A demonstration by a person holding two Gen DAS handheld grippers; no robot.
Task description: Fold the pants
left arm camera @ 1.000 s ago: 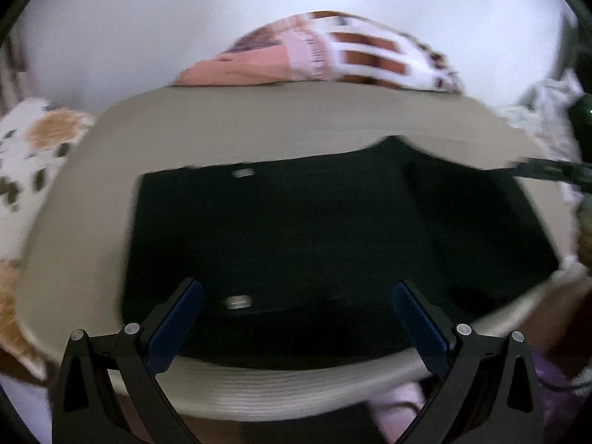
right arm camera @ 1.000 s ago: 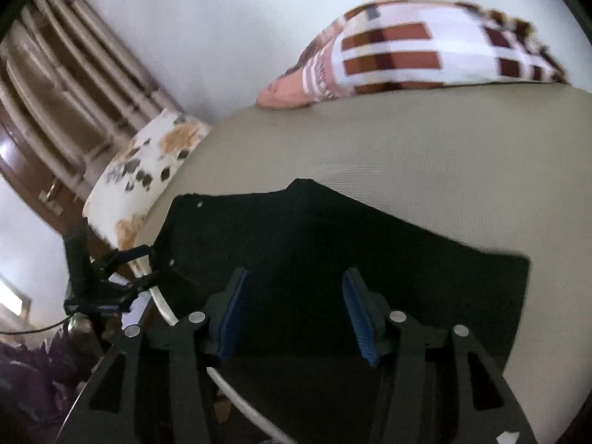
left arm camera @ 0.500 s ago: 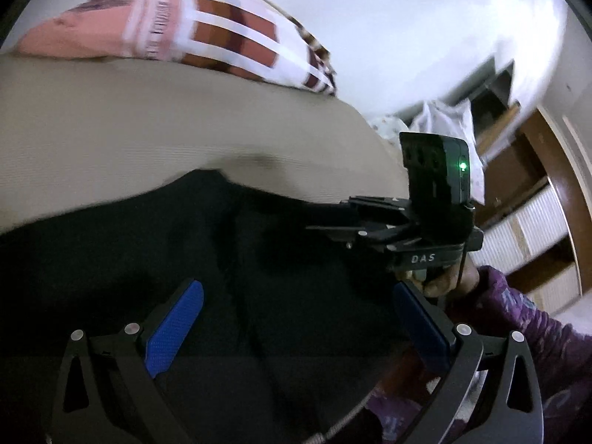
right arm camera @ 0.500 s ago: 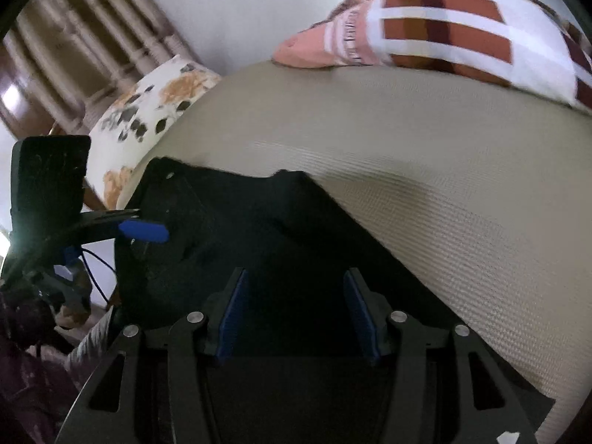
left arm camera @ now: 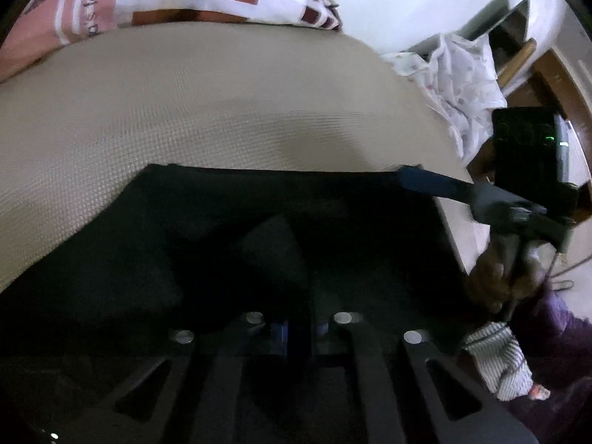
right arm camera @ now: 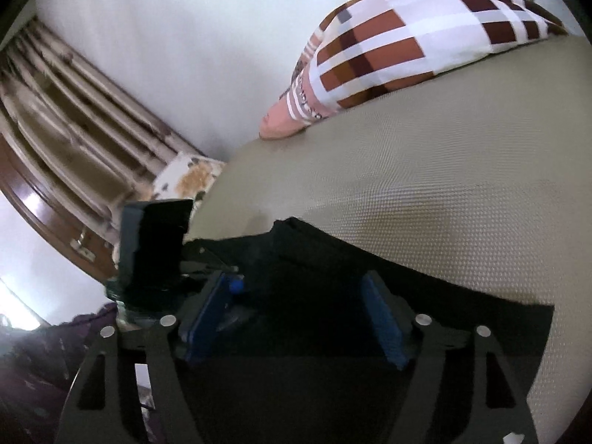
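Beige textured bedding [left arm camera: 222, 111] covered the bed, with a checked pillow [right arm camera: 407, 37] against the white wall and a spotted cushion [right arm camera: 192, 174] near the curtain. On it lay the black pants [left arm camera: 259, 229], spread flat at the near edge, their far hem running straight across the beige.

At the bottom of the left wrist view the left gripper [left arm camera: 298, 333] had just been closing, and its blue pads sat together. Dark cloth lay all around them, but whether a fold was pinched between them could not be told. The right gripper [right arm camera: 292, 318] had just been opening: its jaws stood apart over the pants, pads not pressing on the fabric. Seen from the left, one of its blue fingers [left arm camera: 425, 181] rested at the far right corner of the garment.

If the left pads had caught only one layer, or nothing, lifting could drag the pants askew. With the right jaws open, that corner was free to slip or bunch.
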